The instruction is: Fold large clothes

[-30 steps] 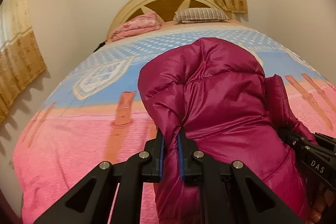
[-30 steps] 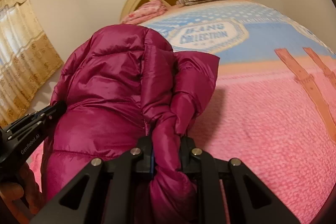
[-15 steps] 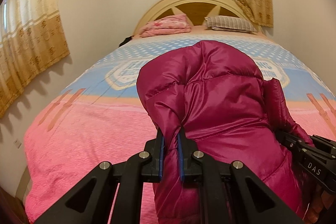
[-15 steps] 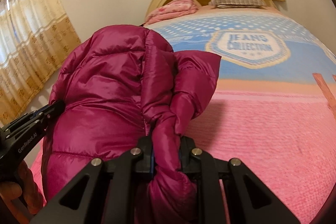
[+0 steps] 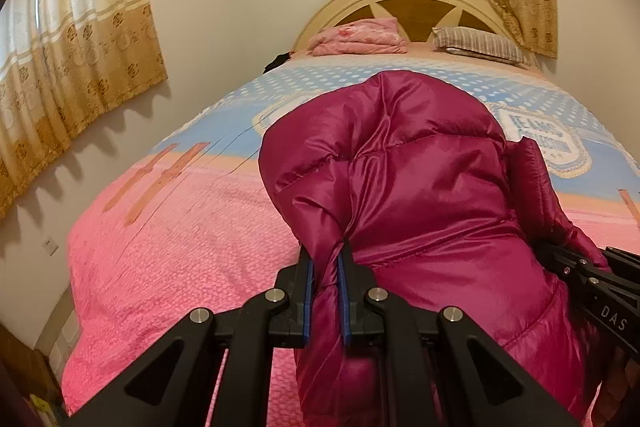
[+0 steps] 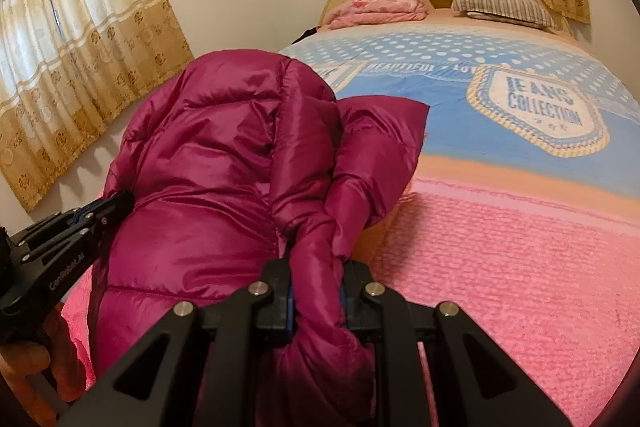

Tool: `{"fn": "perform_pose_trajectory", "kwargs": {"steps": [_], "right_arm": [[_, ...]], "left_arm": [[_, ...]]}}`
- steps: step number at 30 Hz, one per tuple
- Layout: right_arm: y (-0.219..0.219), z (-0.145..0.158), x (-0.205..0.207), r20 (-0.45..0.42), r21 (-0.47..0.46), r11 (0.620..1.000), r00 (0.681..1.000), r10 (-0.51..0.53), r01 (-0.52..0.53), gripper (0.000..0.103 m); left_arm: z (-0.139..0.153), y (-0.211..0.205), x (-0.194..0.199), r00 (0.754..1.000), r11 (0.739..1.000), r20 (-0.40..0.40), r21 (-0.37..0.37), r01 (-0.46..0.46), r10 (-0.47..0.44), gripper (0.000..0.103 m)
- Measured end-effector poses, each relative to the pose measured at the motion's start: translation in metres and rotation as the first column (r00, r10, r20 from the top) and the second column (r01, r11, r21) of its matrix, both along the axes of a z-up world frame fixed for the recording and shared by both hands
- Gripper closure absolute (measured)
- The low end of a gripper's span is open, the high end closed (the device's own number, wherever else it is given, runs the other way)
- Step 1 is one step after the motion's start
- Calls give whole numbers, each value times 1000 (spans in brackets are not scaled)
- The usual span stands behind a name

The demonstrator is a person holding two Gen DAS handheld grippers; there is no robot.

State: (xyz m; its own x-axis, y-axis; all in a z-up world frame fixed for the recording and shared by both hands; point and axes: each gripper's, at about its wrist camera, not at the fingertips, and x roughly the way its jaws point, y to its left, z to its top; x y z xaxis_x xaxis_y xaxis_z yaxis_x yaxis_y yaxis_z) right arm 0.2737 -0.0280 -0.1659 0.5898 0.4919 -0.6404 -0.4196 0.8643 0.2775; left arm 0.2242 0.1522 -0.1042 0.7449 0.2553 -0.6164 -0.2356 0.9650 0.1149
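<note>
- The magenta puffer jacket (image 5: 420,195) is bunched into a thick bundle, held up over the near, pink end of the bed (image 5: 180,247); whether its lower part touches the bedspread is hidden behind the gripper frames.
- The left hand-held gripper (image 5: 325,291) is clamped on a gathered ridge of the jacket's shiny fabric, blue pads pressing from both sides.
- The right hand-held gripper (image 6: 316,295) is likewise closed on a fatter roll of the jacket at the opposite side (a sleeve or hem, I cannot tell which).
- Judged from this, the jacket looks doubled over at least once, with a loose flap (image 6: 384,131) sticking out on the right; laying it flat, squaring it and pressing it down seems left to do.
- Open room: the pink and blue bedspread ahead is wide and bare of things up to the "JEANS COLLECTION" badge (image 6: 540,107), giving plenty of space to set the bundle down.
- Edges: the bed's left edge (image 5: 76,267) drops off toward the wall and curtain (image 5: 72,59), fairly near the jacket's left side.
- At the headboard end, a folded pink quilt (image 5: 360,37) and a striped pillow (image 5: 480,45) sit well apart from the work.
</note>
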Motion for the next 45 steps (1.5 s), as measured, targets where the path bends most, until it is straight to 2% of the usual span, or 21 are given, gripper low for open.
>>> {"fn": "perform_pose_trajectory", "kwargs": {"steps": [12, 23, 40, 45], "right_arm": [[31, -21, 10, -45, -31, 999, 999, 30, -32, 85], [40, -30, 17, -62, -46, 998, 997, 45, -48, 85], [45, -38, 23, -81, -60, 997, 996, 42, -47, 85], [47, -40, 24, -84, -69, 997, 996, 35, -41, 84]], "left_arm": [[-29, 26, 12, 998, 999, -54, -5, -44, 43, 93], [-49, 39, 19, 995, 998, -84, -12, -58, 57, 93], [-60, 39, 25, 994, 998, -93, 11, -57, 58, 92], [-64, 37, 28, 993, 997, -88, 17, -71, 73, 89]]}}
